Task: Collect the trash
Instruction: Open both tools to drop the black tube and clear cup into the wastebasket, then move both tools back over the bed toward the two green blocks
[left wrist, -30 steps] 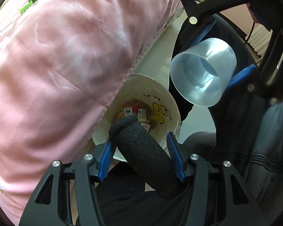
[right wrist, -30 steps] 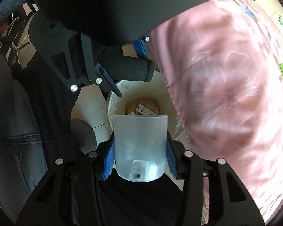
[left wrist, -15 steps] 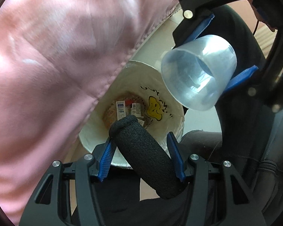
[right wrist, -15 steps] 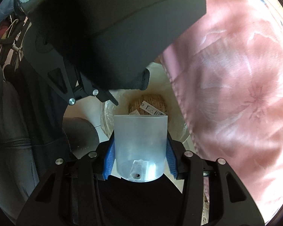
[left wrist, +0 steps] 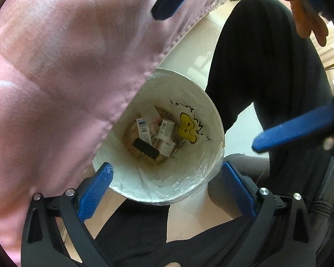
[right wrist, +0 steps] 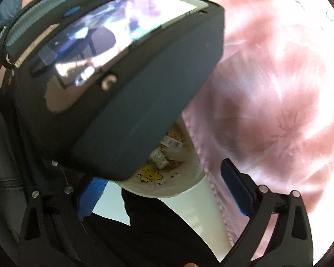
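Note:
A white bin (left wrist: 189, 102) with a clear liner and a yellow face print stands on the floor below both grippers. A black foam roll (left wrist: 145, 148) lies in it among small boxes (left wrist: 165, 129). My left gripper (left wrist: 167, 178) hangs over the bin's near rim, its jaws opening with nothing between them. My right gripper (left wrist: 206, 80) hovers above the bin's far side, jaws also opening and empty. In the right wrist view my right gripper (right wrist: 164, 191) frames the bin (right wrist: 184, 178), mostly hidden by the left gripper's black housing (right wrist: 113, 77). I cannot make out the clear plastic cup.
Pink bedding (left wrist: 55, 66) overhangs the bin's left side and fills the right of the right wrist view (right wrist: 267, 89). A person's leg in black trousers (left wrist: 267, 66) stands close beside the bin. A hand (left wrist: 305, 17) holds the right gripper. Pale floor shows between.
Both grippers sank toward the bin and opened. The foam roll left the left gripper and now lies in the bin. The clear cup left the right gripper and is out of sight.

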Demonstrator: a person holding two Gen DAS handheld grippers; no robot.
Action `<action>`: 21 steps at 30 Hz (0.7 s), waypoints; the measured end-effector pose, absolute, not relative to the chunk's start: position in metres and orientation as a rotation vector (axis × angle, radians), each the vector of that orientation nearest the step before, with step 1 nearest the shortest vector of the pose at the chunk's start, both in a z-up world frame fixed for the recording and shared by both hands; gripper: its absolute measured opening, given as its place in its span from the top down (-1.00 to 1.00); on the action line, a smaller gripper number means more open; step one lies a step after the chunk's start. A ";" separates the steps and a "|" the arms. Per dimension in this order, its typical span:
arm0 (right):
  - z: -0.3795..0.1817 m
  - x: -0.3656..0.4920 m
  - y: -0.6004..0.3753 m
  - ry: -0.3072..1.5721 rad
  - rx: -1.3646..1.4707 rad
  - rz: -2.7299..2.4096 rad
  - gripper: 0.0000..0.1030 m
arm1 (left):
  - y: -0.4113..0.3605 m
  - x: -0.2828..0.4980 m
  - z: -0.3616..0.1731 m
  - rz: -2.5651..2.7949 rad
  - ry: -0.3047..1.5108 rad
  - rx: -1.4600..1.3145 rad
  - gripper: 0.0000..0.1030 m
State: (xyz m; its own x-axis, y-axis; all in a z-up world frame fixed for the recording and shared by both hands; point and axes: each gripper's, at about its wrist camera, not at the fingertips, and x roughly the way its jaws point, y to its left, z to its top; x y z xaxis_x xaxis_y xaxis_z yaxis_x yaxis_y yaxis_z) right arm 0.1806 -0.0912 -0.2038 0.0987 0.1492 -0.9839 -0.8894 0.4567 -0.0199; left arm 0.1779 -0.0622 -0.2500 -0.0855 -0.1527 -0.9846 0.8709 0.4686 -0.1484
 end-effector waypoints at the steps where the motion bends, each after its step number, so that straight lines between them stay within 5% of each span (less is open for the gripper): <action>1: -0.203 0.180 -0.093 1.234 -0.769 0.892 -0.87 | -0.062 0.177 -0.249 -0.974 1.391 0.686 -0.93; 21: -0.168 0.165 -0.107 1.153 -0.818 0.813 -0.87 | -0.058 0.180 -0.210 -0.897 1.281 0.659 -0.93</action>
State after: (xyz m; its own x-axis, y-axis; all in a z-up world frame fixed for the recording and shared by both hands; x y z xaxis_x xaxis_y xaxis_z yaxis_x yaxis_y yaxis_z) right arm 0.1653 -0.1068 -0.1679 0.2069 0.1221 -0.9707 -0.8735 0.4700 -0.1270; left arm 0.1795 -0.0584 -0.2104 0.0433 -0.1944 -0.9800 0.8545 0.5155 -0.0645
